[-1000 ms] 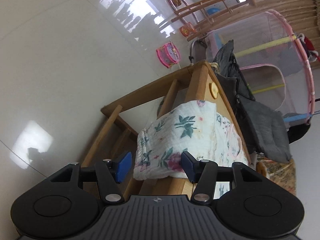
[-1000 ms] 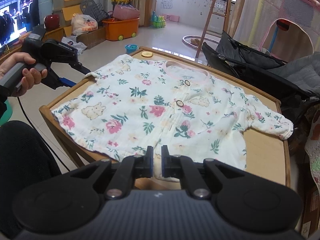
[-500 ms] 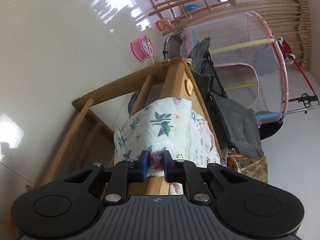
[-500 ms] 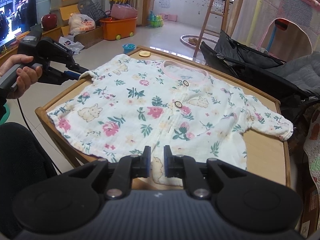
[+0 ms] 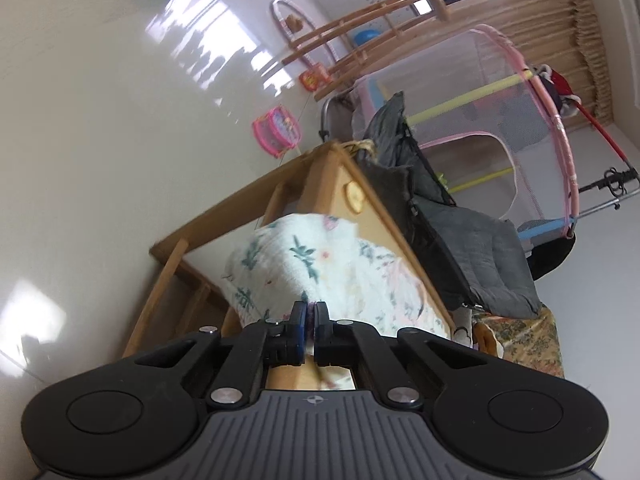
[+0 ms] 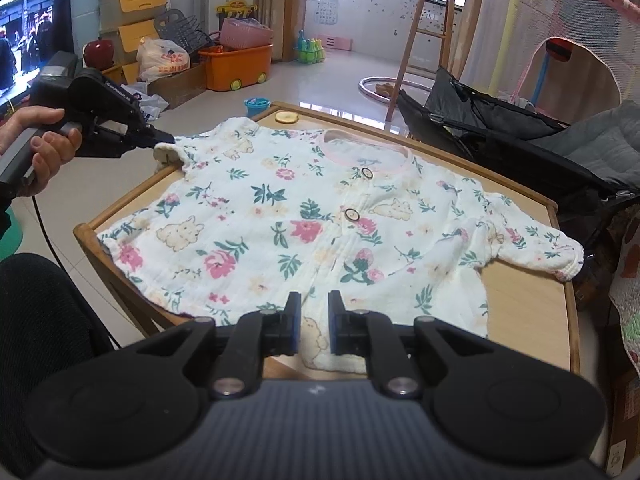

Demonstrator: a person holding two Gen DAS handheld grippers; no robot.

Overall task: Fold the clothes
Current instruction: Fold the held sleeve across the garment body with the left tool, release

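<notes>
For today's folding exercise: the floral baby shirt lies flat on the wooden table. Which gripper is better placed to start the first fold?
Left. The left gripper is shut on the floral baby shirt at its sleeve cuff. The right gripper hovers open at the hem, holding nothing.

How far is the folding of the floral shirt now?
Done: the floral shirt lies flat, unfolded, on the wooden table. In hand: the left gripper pinches its sleeve cuff; the right gripper hovers open over the hem. Left: every fold.
</notes>
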